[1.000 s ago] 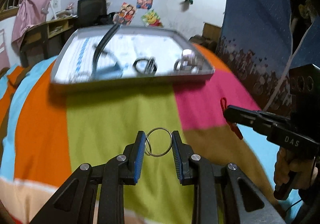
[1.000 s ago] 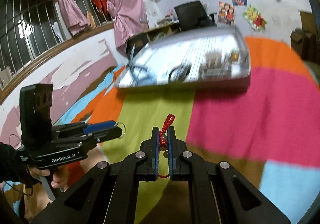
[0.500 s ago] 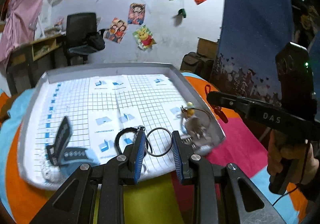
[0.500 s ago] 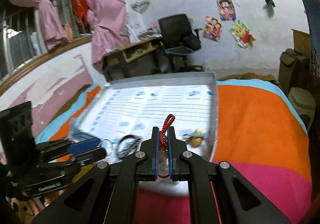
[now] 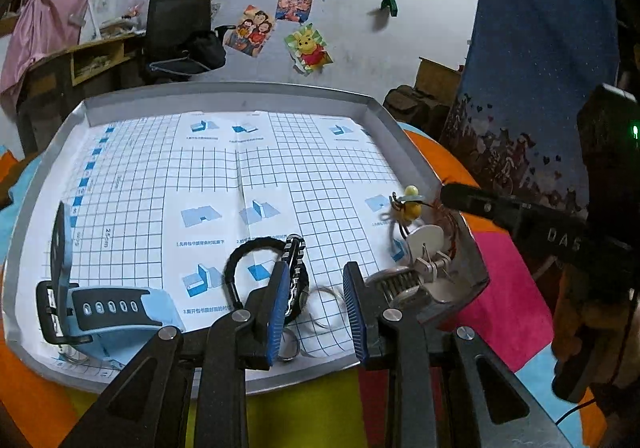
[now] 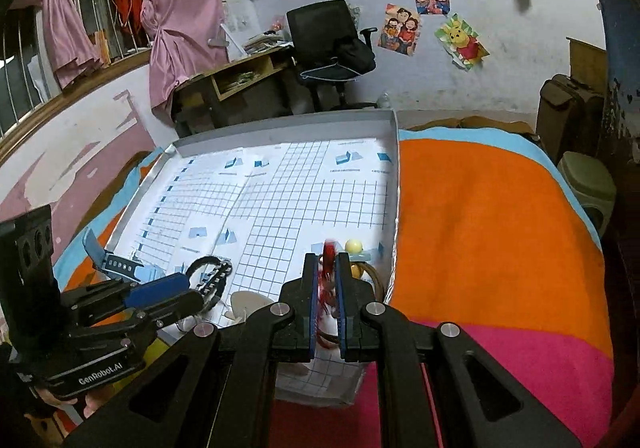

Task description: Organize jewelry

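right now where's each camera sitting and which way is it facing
Left wrist: on the left gripper, facing forward over the tray's near edge; own fingers and the right gripper show.
Right wrist: on the right gripper, facing forward over the tray's near right corner; own fingers and the left gripper show.
Shared: tray, black bracelet, blue watch, office chair.
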A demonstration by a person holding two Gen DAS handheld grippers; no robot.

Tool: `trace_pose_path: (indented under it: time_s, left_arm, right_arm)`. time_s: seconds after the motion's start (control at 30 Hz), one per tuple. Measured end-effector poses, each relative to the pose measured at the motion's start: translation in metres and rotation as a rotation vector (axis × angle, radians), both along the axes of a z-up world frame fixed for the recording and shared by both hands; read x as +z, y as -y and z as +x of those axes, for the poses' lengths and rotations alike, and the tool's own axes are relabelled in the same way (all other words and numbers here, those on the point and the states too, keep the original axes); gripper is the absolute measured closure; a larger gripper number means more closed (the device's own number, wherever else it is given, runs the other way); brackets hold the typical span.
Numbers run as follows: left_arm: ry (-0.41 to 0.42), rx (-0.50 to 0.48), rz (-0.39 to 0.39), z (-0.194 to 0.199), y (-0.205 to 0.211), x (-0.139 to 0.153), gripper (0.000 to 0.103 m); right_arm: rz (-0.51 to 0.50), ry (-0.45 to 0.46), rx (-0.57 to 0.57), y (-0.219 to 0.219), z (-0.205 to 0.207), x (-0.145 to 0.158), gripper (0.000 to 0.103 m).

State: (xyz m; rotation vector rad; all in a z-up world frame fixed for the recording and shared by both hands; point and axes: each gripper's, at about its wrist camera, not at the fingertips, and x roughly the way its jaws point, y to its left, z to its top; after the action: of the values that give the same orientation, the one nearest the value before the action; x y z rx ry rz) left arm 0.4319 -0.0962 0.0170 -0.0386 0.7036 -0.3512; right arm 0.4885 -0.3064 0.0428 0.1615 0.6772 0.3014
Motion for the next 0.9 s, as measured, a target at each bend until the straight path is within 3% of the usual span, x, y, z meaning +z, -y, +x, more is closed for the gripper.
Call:
trace_pose_path:
  time_s: [0.2, 0.23, 0.27, 0.3, 0.33, 0.47, 0.63, 0.77, 0.9]
  left_arm:
    - [0.017, 0.004, 0.015, -0.009, 0.003, 0.008, 0.071]
    - [0.026, 0.01, 0.01, -0.012, 0.003, 0.01, 0.063]
    - [0.035, 0.017, 0.004, -0.015, 0.002, 0.012, 0.047]
    - [0.051, 0.029, -0.01, -0.02, 0.0, 0.015, 0.042]
    - [0.067, 0.038, -0.022, -0.024, -0.001, 0.018, 0.037]
    - [0.113, 0.047, -0.042, -0.04, -0.004, 0.032, 0.036]
    - [0.182, 0.066, -0.053, -0.071, -0.009, 0.05, 0.022]
    - [0.218, 0.099, -0.082, -0.101, -0.017, 0.065, 0.01]
    - [0.266, 0.124, -0.102, -0.131, -0.026, 0.076, 0.001]
  right_arm:
    - [-0.003, 0.021, -0.02, 0.008, -0.008, 0.012, 0.095]
    - [0.001, 0.027, -0.024, 0.01, -0.011, 0.014, 0.095]
    - [0.005, 0.032, -0.026, 0.011, -0.014, 0.016, 0.095]
    - [0.005, 0.039, -0.029, 0.012, -0.019, 0.019, 0.094]
    - [0.004, 0.044, -0.032, 0.013, -0.021, 0.021, 0.091]
    - [0.01, 0.099, -0.047, 0.019, -0.046, 0.035, 0.064]
    - [-0.008, 0.174, -0.056, 0.02, -0.082, 0.057, 0.061]
    - [-0.019, 0.248, -0.06, 0.018, -0.124, 0.075, 0.04]
    - [-0.03, 0.315, -0.056, 0.015, -0.168, 0.091, 0.028]
